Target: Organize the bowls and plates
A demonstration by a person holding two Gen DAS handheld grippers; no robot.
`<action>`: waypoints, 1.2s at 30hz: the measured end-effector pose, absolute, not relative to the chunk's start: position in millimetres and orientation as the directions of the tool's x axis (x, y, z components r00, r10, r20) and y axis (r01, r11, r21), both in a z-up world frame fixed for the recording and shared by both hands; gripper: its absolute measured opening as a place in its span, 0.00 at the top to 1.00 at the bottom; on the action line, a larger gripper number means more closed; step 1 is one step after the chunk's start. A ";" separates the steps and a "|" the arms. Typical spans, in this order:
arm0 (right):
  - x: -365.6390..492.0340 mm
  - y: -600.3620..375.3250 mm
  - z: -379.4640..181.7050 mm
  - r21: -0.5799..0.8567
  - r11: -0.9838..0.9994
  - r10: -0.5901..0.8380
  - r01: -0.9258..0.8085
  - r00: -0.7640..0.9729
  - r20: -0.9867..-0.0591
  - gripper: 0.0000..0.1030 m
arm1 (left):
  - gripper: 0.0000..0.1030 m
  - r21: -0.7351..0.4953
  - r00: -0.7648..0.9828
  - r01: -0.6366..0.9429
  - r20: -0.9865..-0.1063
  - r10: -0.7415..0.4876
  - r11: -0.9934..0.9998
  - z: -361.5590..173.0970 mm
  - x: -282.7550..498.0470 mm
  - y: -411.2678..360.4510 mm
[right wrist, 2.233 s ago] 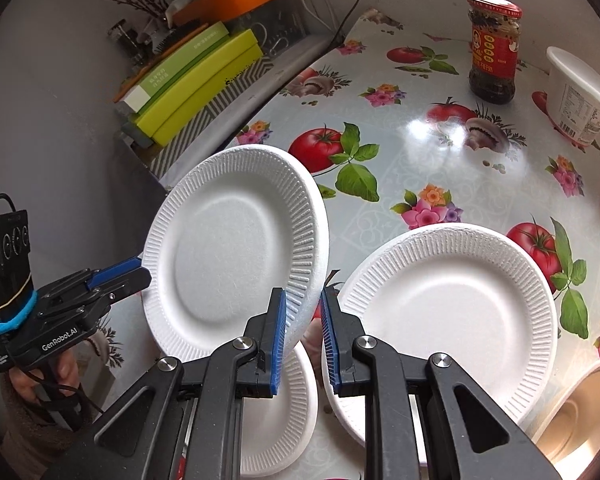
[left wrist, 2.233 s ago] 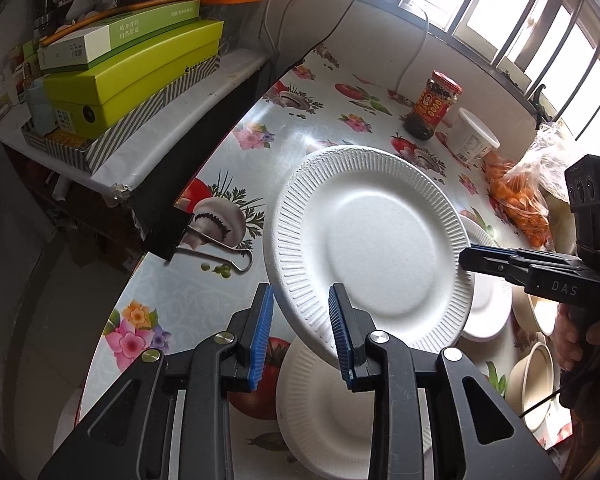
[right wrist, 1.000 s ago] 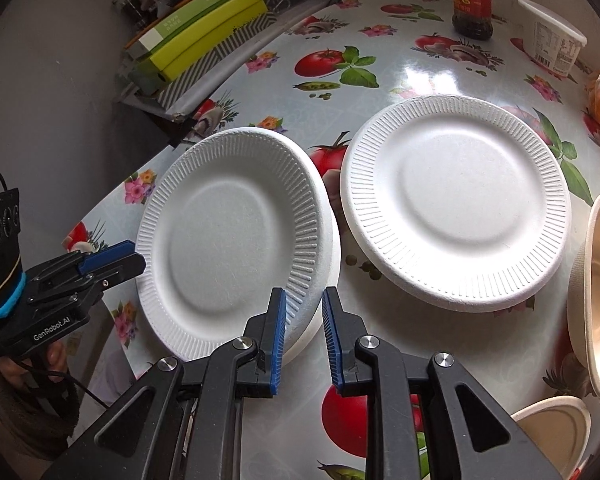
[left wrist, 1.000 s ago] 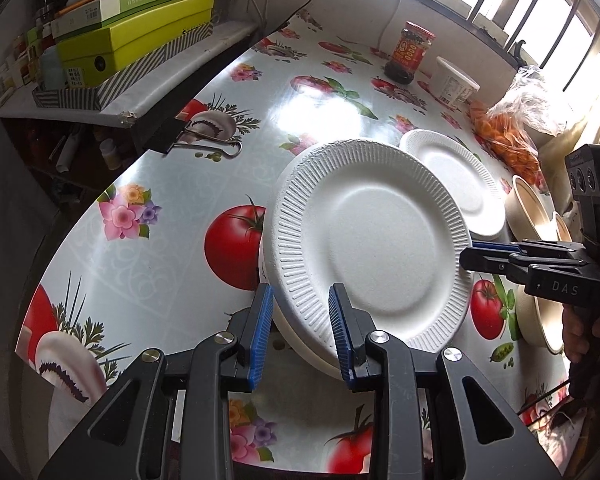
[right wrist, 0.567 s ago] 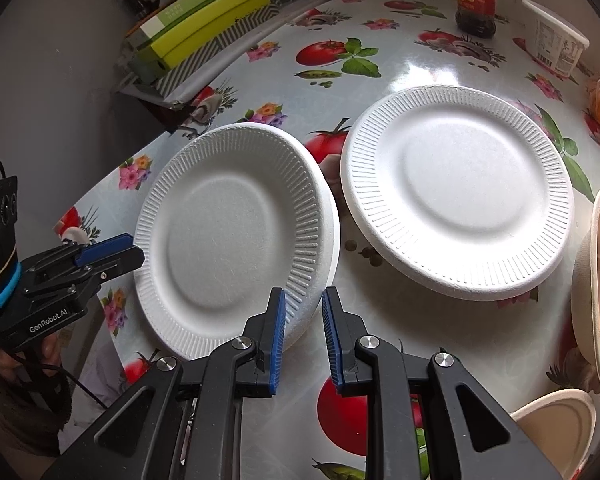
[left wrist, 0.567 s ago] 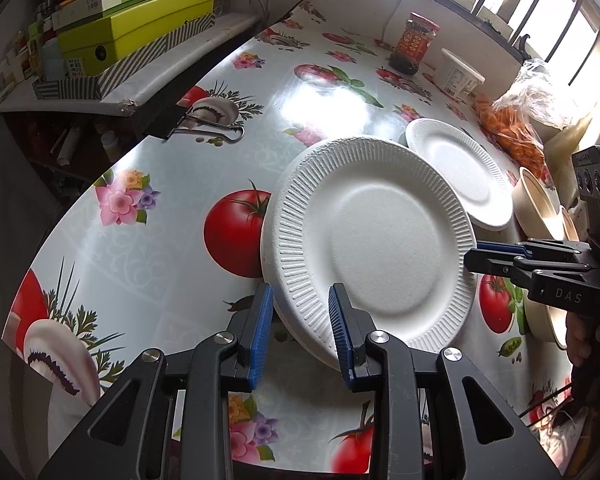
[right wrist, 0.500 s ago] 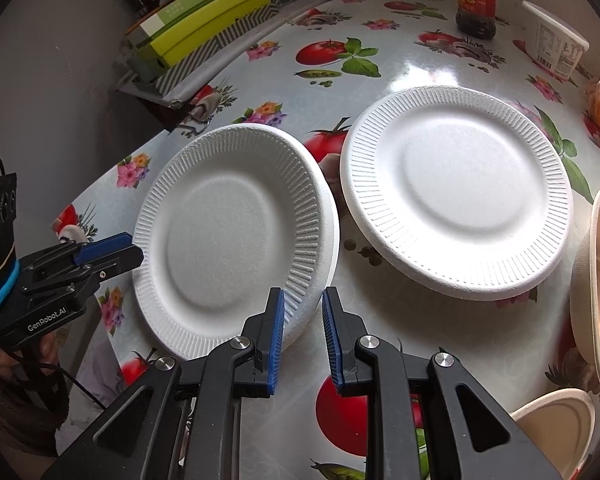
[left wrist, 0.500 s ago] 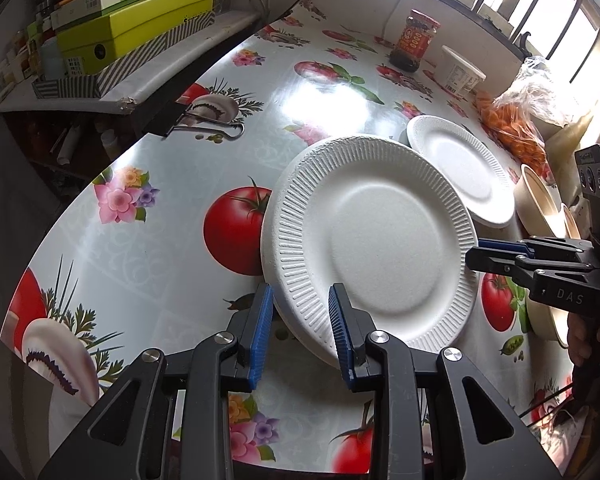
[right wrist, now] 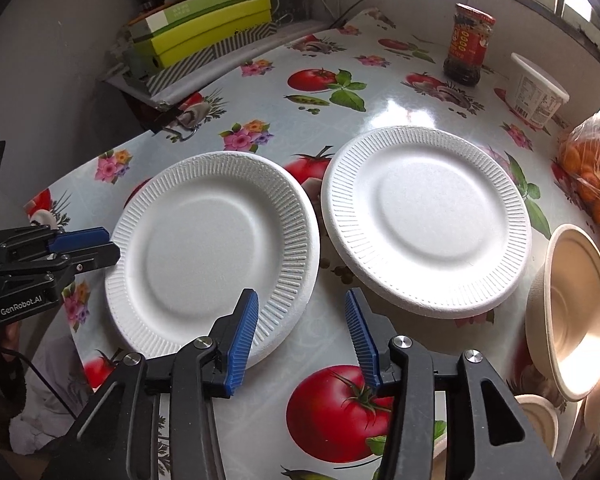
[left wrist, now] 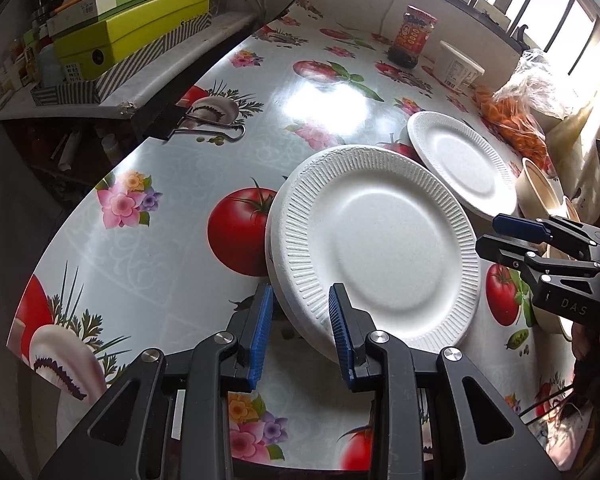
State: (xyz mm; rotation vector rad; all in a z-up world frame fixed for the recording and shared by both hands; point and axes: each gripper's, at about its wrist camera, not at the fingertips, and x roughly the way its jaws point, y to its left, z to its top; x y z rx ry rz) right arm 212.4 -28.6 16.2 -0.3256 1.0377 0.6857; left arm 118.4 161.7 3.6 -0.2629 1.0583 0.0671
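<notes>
A white ribbed paper plate (left wrist: 376, 248) lies on top of another white plate on the table, seen also in the right wrist view (right wrist: 212, 252). My left gripper (left wrist: 300, 328) is open, its fingers on either side of the plate's near rim. My right gripper (right wrist: 300, 328) is open and empty, just off the stack's right edge. A second white plate (right wrist: 426, 220) lies to the right, also in the left wrist view (left wrist: 460, 164). Beige bowls (right wrist: 572, 320) stand at the right edge.
The table (left wrist: 180, 184) has a tomato and flower print cloth. A red-labelled jar (right wrist: 468, 44) and a white tub (right wrist: 536, 92) stand at the back. A bag of orange fruit (right wrist: 596, 184) lies at the right. Green boxes (left wrist: 132, 36) sit on a shelf left of the table.
The plate that both grippers held has come down onto the plate on the table. Both grippers have opened and let go of its rim. The right gripper has backed off a little.
</notes>
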 end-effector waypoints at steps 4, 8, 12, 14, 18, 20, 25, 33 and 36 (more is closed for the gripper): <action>204.0 -26.7 26.6 -0.026 0.747 0.337 -0.664 0.412 -0.846 0.52 | 0.71 -0.175 0.523 -0.175 -0.850 -0.059 0.969 16.1 115.3 162.1; 198.2 -26.3 35.0 -0.066 0.741 0.338 -0.668 0.456 -0.823 0.51 | 0.68 -0.173 0.552 -0.163 -0.832 -0.056 0.971 29.8 117.6 159.8; 195.5 -25.1 38.9 -0.114 0.731 0.324 -0.673 0.489 -0.810 0.51 | 0.66 -0.171 0.565 -0.147 -0.823 -0.059 0.974 38.4 126.9 154.7; 196.4 -26.0 41.2 -0.130 0.729 0.319 -0.672 0.501 -0.805 0.51 | 0.66 -0.168 0.568 -0.135 -0.821 -0.063 0.976 41.2 132.1 151.3; 200.7 -29.4 47.4 -0.168 0.735 0.303 -0.657 0.540 -0.785 0.51 | 0.66 -0.164 0.567 -0.119 -0.821 -0.069 0.979 43.9 145.1 143.8; 204.1 -31.5 50.6 -0.186 0.738 0.295 -0.649 0.558 -0.776 0.51 | 0.66 -0.167 0.565 -0.109 -0.822 -0.077 0.980 45.1 152.7 140.0; 219.1 -42.4 56.7 -0.197 0.753 0.283 -0.628 0.580 -0.764 0.49 | 0.66 -0.177 0.561 -0.076 -0.821 -0.105 0.981 46.2 173.8 128.3; 251.2 -61.7 58.0 -0.211 0.786 0.241 -0.581 0.603 -0.761 0.49 | 0.66 -0.191 0.538 -0.045 -0.832 -0.137 0.981 39.6 202.2 113.5; 259.6 -69.1 58.9 -0.213 0.795 0.231 -0.567 0.610 -0.758 0.49 | 0.66 -0.190 0.533 -0.039 -0.835 -0.141 0.981 37.2 209.4 109.5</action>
